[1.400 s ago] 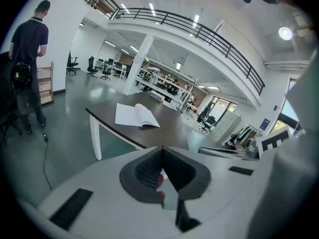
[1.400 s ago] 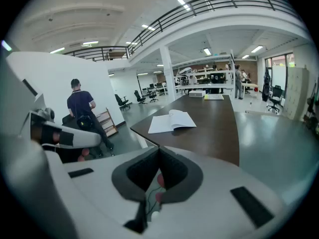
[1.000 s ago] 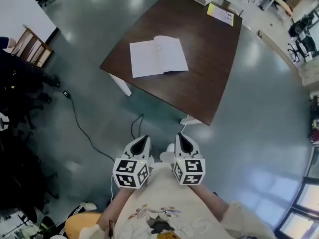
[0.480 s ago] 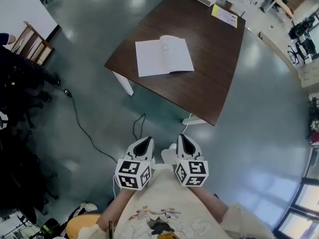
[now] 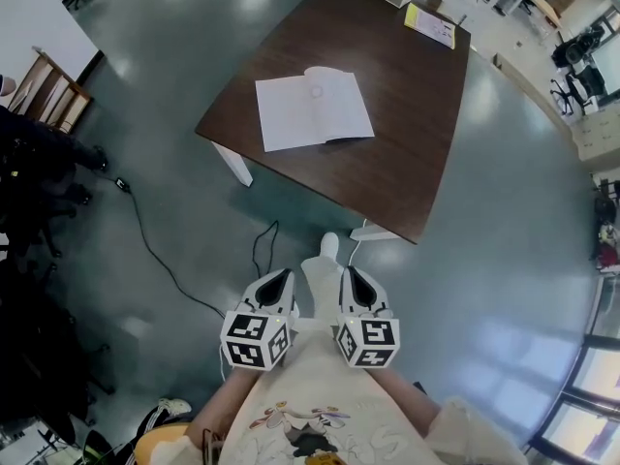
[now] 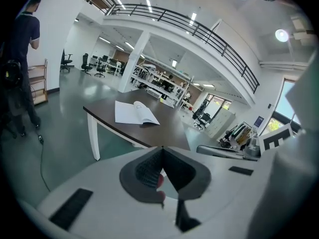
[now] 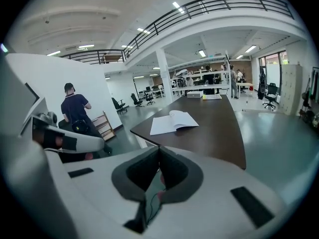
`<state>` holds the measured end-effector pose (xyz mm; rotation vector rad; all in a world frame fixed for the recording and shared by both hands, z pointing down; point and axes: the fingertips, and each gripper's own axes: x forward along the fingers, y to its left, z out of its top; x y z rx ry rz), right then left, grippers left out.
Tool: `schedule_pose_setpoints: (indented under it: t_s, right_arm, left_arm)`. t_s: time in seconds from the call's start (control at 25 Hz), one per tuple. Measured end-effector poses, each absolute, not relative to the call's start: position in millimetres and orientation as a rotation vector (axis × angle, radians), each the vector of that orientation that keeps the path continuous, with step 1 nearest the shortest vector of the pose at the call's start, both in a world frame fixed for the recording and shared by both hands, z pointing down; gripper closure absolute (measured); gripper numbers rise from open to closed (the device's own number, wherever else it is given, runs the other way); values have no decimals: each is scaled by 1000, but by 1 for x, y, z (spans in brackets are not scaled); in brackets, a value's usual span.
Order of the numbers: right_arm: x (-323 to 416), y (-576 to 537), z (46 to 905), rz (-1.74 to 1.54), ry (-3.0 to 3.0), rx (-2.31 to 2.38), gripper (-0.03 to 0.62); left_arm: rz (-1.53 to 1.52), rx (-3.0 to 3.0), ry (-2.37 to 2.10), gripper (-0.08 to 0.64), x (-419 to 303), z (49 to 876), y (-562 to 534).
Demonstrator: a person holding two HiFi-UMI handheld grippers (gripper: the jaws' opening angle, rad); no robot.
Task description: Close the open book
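Note:
An open book (image 5: pixel 313 108) with white pages lies on the dark brown table (image 5: pixel 397 153), near its left end. It also shows in the left gripper view as the book (image 6: pixel 135 113) and in the right gripper view as the book (image 7: pixel 174 122). My left gripper (image 5: pixel 282 277) and right gripper (image 5: pixel 349 274) hang side by side well short of the table, over the floor, close to the person's body. Both are shut with nothing between the jaws: left gripper (image 6: pixel 161 149), right gripper (image 7: pixel 159 148). A white shoe tip (image 5: pixel 327 250) pokes out between them.
A yellow-edged sheet (image 5: pixel 429 25) lies at the table's far end. A black cable (image 5: pixel 155 250) runs over the shiny grey floor at left. A wooden rack (image 5: pixel 50 93) stands far left, with a person (image 7: pixel 76 111) beside it. Office chairs and shelves fill the background.
Both grippers have shifted slightly down the picture, and a white shoe tip has stepped forward between them. The book and table sit a little left of where they were half a second ago.

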<state>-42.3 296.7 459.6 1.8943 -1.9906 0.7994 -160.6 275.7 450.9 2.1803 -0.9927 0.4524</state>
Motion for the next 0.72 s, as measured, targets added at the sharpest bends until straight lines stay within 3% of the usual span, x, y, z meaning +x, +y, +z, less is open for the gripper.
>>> schedule_pose_setpoints:
  t_s: [0.36,0.72]
  right_arm:
    - [14,213,463,858,-2021,1873,586]
    - [98,120,457,901,-2073,1808,586]
  left_arm:
    - [475,2124,-1056,554,-117,454,201]
    - [489,2125,-1065,554,-16,444,114]
